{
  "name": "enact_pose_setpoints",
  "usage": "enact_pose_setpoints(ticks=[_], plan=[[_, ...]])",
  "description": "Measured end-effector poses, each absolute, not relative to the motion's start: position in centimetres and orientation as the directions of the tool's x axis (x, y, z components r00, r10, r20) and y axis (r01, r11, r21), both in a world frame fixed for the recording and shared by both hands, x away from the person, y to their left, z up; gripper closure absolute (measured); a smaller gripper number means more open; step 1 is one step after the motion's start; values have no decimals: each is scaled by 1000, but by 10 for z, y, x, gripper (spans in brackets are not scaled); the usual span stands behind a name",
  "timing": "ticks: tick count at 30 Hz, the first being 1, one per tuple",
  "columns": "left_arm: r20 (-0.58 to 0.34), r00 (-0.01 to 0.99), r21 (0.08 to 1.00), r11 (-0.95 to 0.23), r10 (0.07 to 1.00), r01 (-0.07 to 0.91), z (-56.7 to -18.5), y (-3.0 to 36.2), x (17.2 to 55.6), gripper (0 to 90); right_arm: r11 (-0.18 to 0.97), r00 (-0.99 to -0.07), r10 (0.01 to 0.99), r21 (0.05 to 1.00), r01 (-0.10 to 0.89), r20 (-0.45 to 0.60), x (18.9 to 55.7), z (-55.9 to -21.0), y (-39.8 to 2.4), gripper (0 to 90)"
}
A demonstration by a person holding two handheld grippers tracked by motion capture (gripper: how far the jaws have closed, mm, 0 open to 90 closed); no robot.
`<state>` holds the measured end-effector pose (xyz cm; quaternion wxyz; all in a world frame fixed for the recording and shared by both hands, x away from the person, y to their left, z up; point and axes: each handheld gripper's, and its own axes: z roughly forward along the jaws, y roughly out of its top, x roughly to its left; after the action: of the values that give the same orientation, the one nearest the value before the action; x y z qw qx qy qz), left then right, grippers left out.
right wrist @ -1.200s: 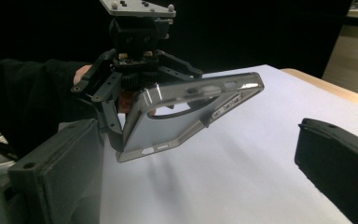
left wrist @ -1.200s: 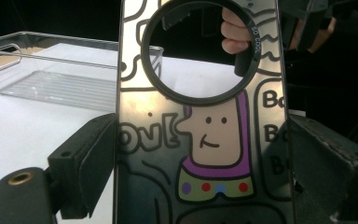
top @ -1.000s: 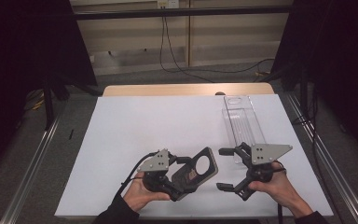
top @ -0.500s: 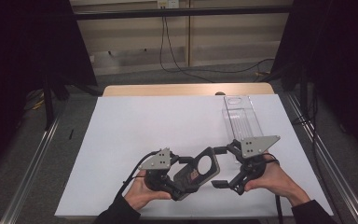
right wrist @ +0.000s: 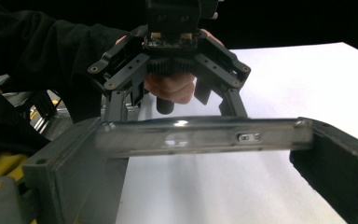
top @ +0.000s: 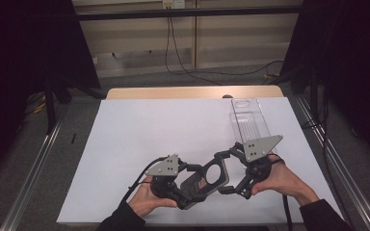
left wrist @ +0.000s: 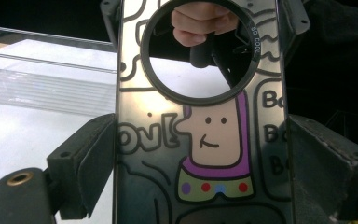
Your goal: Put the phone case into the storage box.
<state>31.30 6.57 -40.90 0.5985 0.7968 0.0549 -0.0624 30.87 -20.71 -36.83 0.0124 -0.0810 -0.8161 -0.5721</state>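
Observation:
A black phone case [top: 203, 184] with a cartoon figure and a round ring hole is held just above the white table, near its front edge. My left gripper [top: 190, 188] is shut on its long sides; in the left gripper view both pads press the phone case [left wrist: 205, 140]. My right gripper [top: 224, 173] faces it from the right with its jaws wide, straddling the case's far end. In the right gripper view the end edge of the case [right wrist: 200, 135] spans the gap between the jaws, and the left gripper [right wrist: 172, 60] is behind it.
A clear plastic box [top: 249, 122] stands upright at the table's right side, just beyond the right hand. The white sheet [top: 164, 130] covers the table top. Metal rails run along both sides.
The right gripper has moved left toward the case and now has its jaws around the case's free end. The left gripper and the case have stayed put.

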Motion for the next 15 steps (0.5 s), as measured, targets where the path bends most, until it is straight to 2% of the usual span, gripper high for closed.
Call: enact_pose_setpoints(ticks=[5,11,15], plan=[[-176,984,945,-281,-2,168,-410,65,313,124,349,-988,80,925,153,133,311,-369,-203,30],[-179,984,940,-297,-17,166,-411,62,311,124,367,-989,35,919,144,141,311,-371,-200,92],[-178,984,940,-300,-27,162,-411,63,312,124,366,-991,32,921,134,131,312,-371,-199,99]])
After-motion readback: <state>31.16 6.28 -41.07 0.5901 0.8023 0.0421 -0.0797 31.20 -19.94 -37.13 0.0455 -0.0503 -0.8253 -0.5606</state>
